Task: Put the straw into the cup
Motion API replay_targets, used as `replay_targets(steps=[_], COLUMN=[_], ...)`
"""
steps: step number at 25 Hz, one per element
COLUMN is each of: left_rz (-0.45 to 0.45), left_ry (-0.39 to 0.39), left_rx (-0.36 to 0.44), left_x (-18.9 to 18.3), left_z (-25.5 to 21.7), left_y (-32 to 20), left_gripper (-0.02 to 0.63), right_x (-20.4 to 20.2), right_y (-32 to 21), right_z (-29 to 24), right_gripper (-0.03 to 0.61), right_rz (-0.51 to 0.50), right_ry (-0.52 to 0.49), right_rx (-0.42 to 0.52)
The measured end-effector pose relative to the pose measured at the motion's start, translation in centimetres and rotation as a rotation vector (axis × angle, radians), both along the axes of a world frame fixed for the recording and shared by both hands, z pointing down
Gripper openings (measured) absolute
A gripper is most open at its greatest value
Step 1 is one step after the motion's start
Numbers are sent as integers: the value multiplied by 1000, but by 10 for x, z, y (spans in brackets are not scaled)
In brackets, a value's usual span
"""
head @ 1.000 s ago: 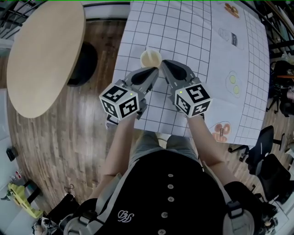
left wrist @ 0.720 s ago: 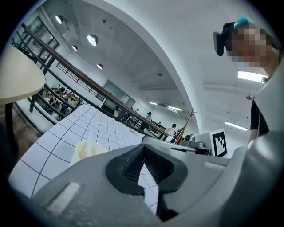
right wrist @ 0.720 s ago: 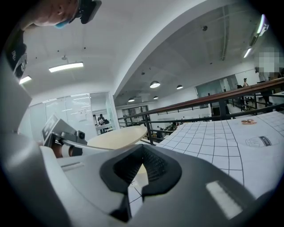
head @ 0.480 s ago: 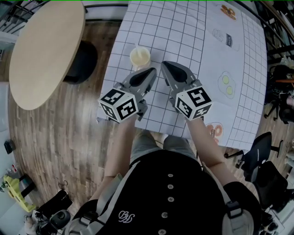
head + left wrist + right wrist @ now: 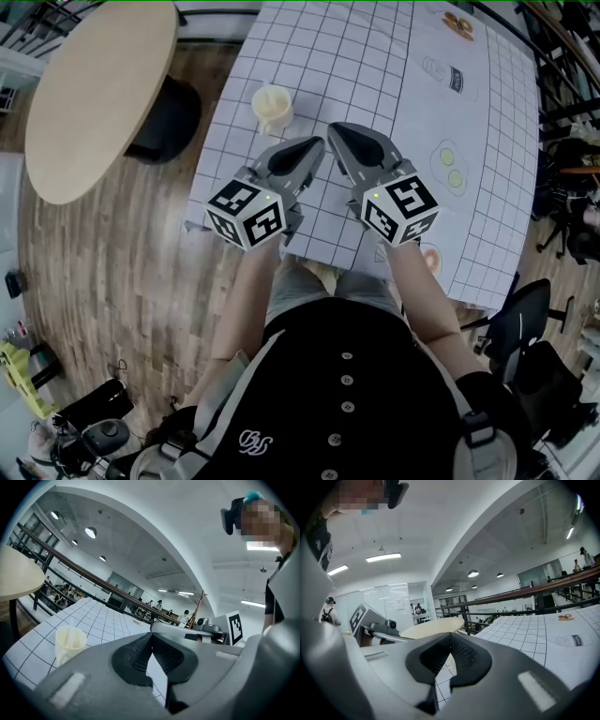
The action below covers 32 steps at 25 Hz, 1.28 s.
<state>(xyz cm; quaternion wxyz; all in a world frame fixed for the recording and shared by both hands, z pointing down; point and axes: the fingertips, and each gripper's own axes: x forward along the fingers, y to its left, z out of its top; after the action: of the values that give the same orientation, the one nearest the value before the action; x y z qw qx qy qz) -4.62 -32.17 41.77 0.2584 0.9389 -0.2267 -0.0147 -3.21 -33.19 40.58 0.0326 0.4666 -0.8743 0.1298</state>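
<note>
The cup (image 5: 272, 106) stands upright on the worktop (image 5: 375, 66), close to its left edge and well in from the near edge. It is apart from both tongs. It sits just beyond the tip of the left tongs (image 5: 315, 143) and off to their left, with bare grid squares between. The right tongs (image 5: 335, 131) are farther from it, on the other side of the left pair.

The cup is pale cream, slightly translucent and wider at the rim than at the base. In the left gripper view it shows at the lower left, and something pale seems to stand inside it. Whether that is the straw cannot be told. No straw shows clearly in any view.

Both tongs hover low over the worktop near its near edge, side by side, their tips angled toward each other and nearly meeting. The left tongs are pressed together with nothing between their ribbed pads. The right tongs are likewise pressed together and carry nothing.

The worktop is covered in white sheeting with a black grid, and printed pictures (image 5: 448, 165) run along its right side. A round wooden table (image 5: 94, 94) stands off the left edge, over a plank floor (image 5: 122, 281).
</note>
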Motion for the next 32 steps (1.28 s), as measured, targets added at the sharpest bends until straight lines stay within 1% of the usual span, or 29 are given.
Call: replay_targets(steps=[3,10,17,24,27,32], left_rz=[-5,-53,-96,-124,-138,-159], left_ry=[20,4,-15,-10,-18,-44], left_rx=[-5,3,21,17,30,54], left_x=[3,1,-3,0,-2,-5], left_z=[-7,-7,-9,-7,-10,-17], left_y=[13,37,62,86,90,93], left_gripper=[-5,-3,-4,-5,-3,-3], right_x=[0,10,12,10,8,10], right_y=[12,39,64,85,91,96], right_z=[-4,-16,-11,-19,-21,-19], right_gripper=[0,0,0,0,0,0], right_rz=[-38,-80,-135,-167,-188,-182], right_ry=[-13,-21,-15,-24,-36,-53], right_rx=[17,50,32,57,55,30])
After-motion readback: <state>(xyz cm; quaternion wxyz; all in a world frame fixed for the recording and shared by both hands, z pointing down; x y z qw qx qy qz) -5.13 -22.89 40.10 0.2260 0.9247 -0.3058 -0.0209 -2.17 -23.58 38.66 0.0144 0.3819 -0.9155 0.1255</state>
